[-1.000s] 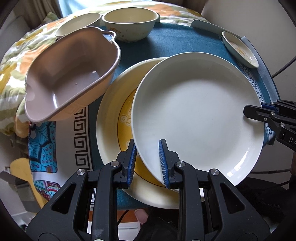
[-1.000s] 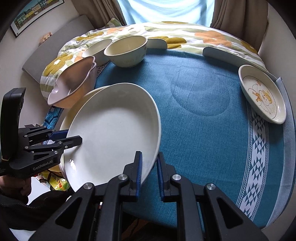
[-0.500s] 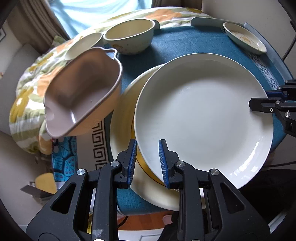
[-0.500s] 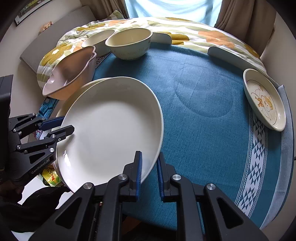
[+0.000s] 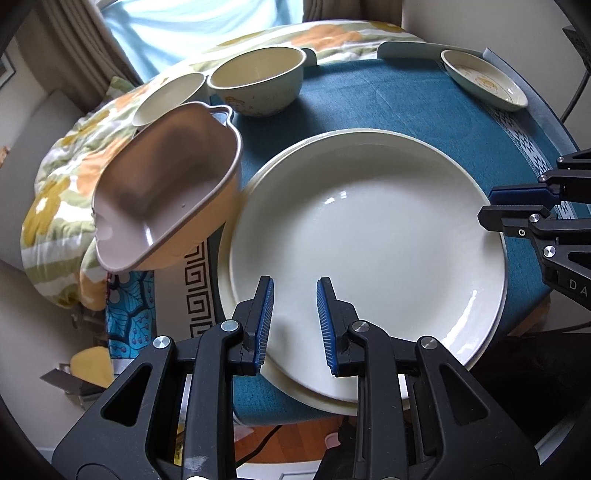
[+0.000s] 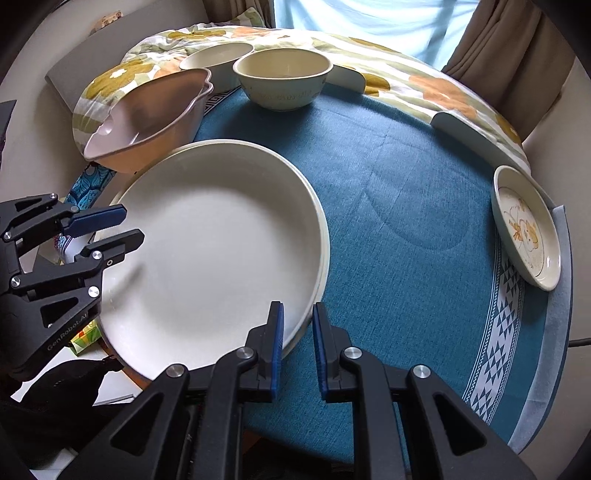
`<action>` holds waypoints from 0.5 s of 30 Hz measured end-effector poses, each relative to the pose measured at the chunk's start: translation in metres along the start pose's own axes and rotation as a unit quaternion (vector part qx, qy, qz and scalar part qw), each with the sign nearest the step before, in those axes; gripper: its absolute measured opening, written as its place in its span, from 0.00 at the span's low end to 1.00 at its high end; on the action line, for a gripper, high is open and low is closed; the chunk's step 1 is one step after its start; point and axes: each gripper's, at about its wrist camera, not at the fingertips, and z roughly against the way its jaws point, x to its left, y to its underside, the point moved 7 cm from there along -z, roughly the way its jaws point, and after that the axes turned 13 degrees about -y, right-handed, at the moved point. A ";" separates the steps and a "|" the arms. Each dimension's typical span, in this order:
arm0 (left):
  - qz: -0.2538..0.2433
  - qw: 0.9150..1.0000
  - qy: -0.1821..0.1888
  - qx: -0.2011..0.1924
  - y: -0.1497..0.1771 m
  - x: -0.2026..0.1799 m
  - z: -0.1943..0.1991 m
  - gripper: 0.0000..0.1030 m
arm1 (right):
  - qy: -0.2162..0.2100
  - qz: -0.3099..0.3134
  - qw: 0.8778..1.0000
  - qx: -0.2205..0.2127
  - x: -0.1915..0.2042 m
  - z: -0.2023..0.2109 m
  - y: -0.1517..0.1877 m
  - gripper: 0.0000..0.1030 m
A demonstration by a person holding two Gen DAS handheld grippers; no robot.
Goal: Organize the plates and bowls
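1. We read "GenRobot.AI" in pale print along the black body of the left gripper [image 6: 107, 232], at the near left.
2. We read "DA", cut off, on the right gripper [image 5: 491, 205], far right edge.

Bright window [image 6: 369, 22] behind brown curtains [image 6: 491, 62], pale walls, wooden floor [image 5: 291, 439] (orange-toned), floral bedding [image 6: 424, 85]

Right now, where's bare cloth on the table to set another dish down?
The widest bare patch of blue tablecloth lies between the large white plate, the cream round bowl and the small patterned saucer. The left side is crowded: the tan heart-shaped bowl and a second cream bowl sit close by that plate.
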 end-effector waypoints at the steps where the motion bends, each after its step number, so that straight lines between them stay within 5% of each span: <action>1: 0.002 1.000 0.000 0.002 0.001 0.001 0.000 0.21 | -0.001 0.001 1.000 0.000 0.002 0.000 0.000 0.14; 15: 0.032 0.999 0.017 -0.001 -0.005 0.016 0.013 0.21 | -0.014 -0.026 0.999 -0.041 0.002 0.018 -0.008 0.14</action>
